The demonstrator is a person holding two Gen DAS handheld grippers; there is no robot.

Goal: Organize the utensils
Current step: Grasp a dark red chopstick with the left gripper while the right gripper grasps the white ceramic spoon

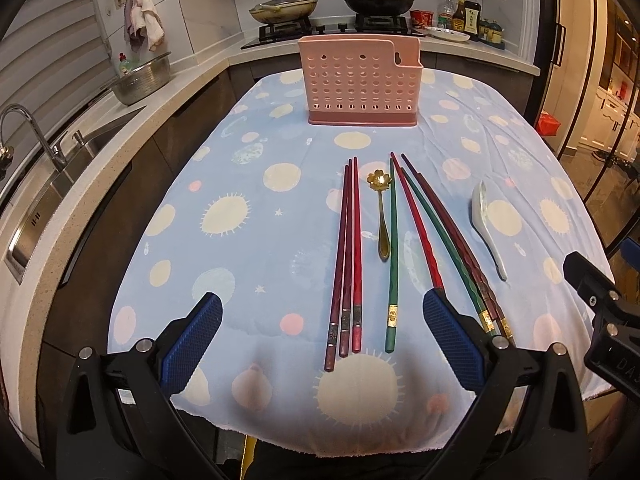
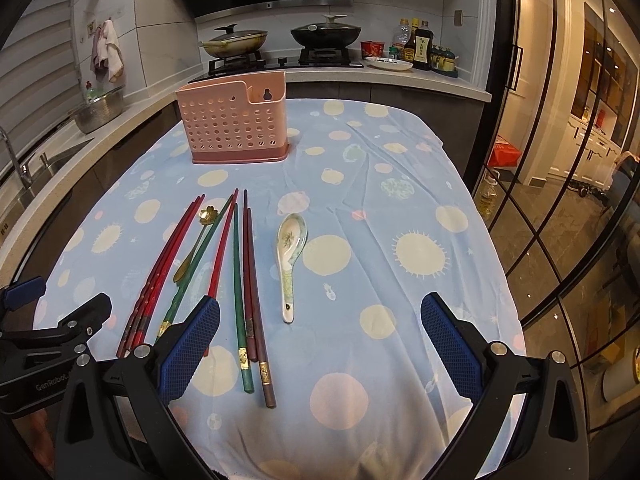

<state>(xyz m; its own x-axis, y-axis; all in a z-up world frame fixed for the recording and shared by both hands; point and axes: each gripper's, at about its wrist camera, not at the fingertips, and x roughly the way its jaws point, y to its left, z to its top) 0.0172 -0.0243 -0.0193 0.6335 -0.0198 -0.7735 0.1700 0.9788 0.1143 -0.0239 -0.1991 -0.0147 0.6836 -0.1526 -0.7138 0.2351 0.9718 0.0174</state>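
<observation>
A pink perforated utensil holder [image 1: 362, 86] [image 2: 236, 124] stands upright at the far end of the table. Several red and green chopsticks [image 1: 348, 256] [image 2: 240, 280] lie side by side on the blue cloth, pointing toward it. A small gold flower-headed spoon [image 1: 382, 216] [image 2: 196, 242] lies among them. A white ceramic spoon [image 1: 488, 220] [image 2: 290, 258] lies to their right. My left gripper [image 1: 322, 312] hovers open over the chopsticks' near ends. My right gripper [image 2: 320, 316] hangs open near the ceramic spoon's handle, holding nothing.
A blue cloth with pale circles [image 1: 248, 216] [image 2: 400, 248] covers the table. A sink and tap [image 1: 48, 152] and a steel colander [image 1: 142, 80] are on the left counter. Pans [image 2: 324, 34] sit on the stove behind, with bottles [image 2: 420, 46]. Glass doors [image 2: 560, 160] stand at right.
</observation>
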